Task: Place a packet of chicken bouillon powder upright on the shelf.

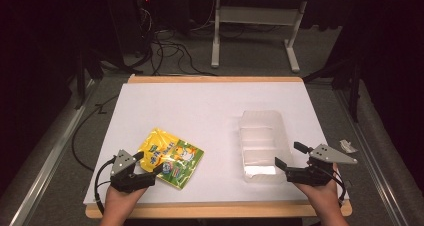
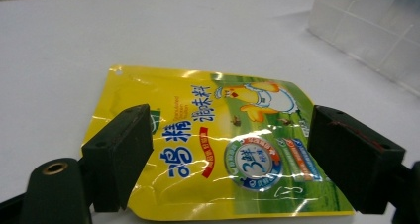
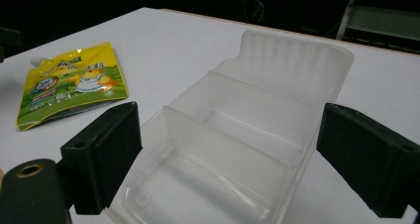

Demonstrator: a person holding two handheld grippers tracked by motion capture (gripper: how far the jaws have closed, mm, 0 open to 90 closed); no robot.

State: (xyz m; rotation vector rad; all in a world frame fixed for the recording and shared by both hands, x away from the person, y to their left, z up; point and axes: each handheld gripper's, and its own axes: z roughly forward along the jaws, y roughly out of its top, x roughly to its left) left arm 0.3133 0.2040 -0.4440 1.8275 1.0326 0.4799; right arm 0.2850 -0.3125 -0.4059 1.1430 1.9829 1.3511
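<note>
A yellow and green pouch [image 1: 171, 156] with a cartoon duck lies flat on the white table [image 1: 200, 111], front left. My left gripper [image 1: 149, 162] is open at the pouch's near edge, its jaws set on either side of the pouch [image 2: 218, 144]. A clear plastic tray with dividers [image 1: 262, 143] sits at the right. My right gripper [image 1: 290, 155] is open at the tray's near end, jaws wider than the tray [image 3: 237, 144]. The pouch [image 3: 72, 83] lies off to the left in the right gripper view.
A small crumpled white scrap [image 1: 347, 146] lies off the table's right edge. Cables [image 1: 165, 51] and a white frame stand [image 1: 255, 31] sit on the floor beyond the table's far edge. The table's back half is bare.
</note>
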